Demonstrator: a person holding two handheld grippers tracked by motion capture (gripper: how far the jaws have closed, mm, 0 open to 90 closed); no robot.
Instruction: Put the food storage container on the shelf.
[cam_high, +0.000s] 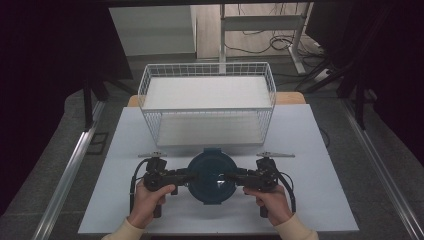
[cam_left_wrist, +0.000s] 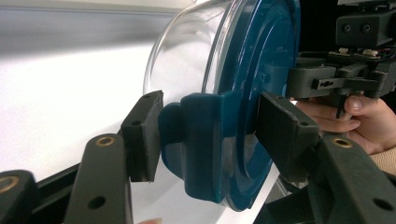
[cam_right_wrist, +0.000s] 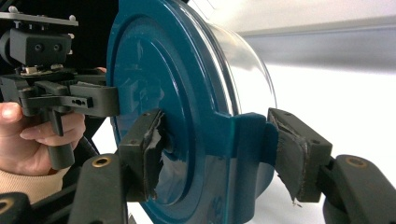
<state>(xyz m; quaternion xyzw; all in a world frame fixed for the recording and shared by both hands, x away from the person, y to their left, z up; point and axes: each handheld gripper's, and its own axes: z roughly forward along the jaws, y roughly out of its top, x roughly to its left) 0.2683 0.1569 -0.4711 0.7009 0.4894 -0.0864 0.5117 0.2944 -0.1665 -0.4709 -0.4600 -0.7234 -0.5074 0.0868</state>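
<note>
A round container (cam_high: 210, 175) with a dark blue lid (cam_left_wrist: 252, 70) and a clear body (cam_left_wrist: 187, 46) sits between both grippers at the near middle of the white table (cam_high: 310, 190), lid facing up. My left gripper (cam_high: 186, 178) comes in from the left. Its jaws are shut over the lid's edge clip (cam_left_wrist: 201, 140), one pad on the clip's underside and one on the lid top. My right gripper (cam_high: 231, 178) grips the opposite clip (cam_right_wrist: 243, 154) the same way, its pads (cam_right_wrist: 299, 154) pressed tight. A hand holds each gripper.
A white wire basket (cam_high: 207, 70) with an upper and a lower shelf stands just behind the container, its open front toward me. Metal rails (cam_high: 70, 170) run along both sides of the table. Desk legs and cables lie on the floor beyond.
</note>
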